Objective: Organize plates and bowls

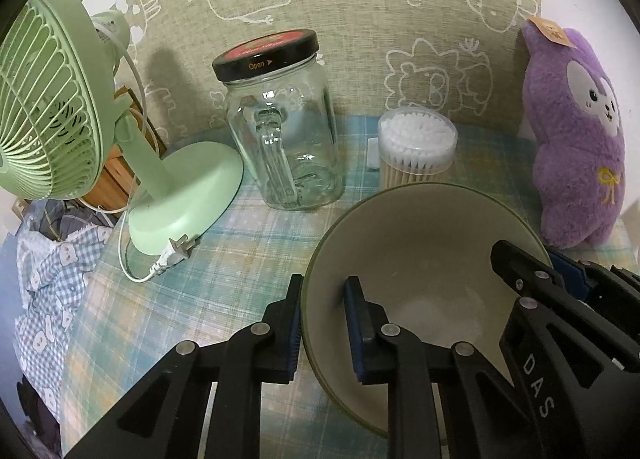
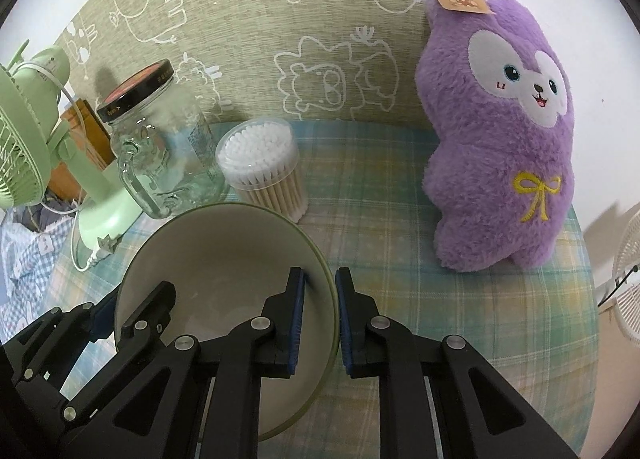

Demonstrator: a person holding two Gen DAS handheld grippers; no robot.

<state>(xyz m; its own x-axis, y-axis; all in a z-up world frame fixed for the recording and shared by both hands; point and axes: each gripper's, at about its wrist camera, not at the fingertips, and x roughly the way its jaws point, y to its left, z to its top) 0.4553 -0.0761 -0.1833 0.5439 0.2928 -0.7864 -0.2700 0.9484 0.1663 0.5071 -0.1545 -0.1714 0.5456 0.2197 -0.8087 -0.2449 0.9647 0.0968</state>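
Left wrist view, reading left to right: I see a pale green plastic fan (image 1: pixel 52 107) with a ribbed round grille and an oval base, its white cord and plug (image 1: pixel 176 253) lying on the plaid tablecloth (image 1: pixel 224 251). Beside the base stands a clear glass jar (image 1: pixel 284 139) with a moulded handle and a black metal lid. Next comes a clear round tub of cotton swabs (image 1: pixel 416 147), then a purple plush toy (image 1: pixel 576 139), fuzzy, with a yellow embroidered bow.

Nearest me sits the bowl (image 1: pixel 420 251), smooth, round, cream inside with an olive-green rim. My left gripper (image 1: pixel 322 323) straddles its left wall: one blue-padded finger outside, the other inside, narrowly parted with the rim between them. I cannot tell whether the pads press the wall.

Right wrist view, same order: fan (image 2: pixel 24 163), jar (image 2: pixel 160 155), swab tub (image 2: pixel 260 167), bowl (image 2: pixel 224 259), plush toy (image 2: pixel 500 139) upright against the patterned fabric backdrop (image 2: pixel 248 19). My right gripper (image 2: pixel 320 323) straddles the bowl's right wall, its fingers set close with the rim in the gap. The left gripper (image 2: pixel 132 311) shows at the bowl's opposite side.
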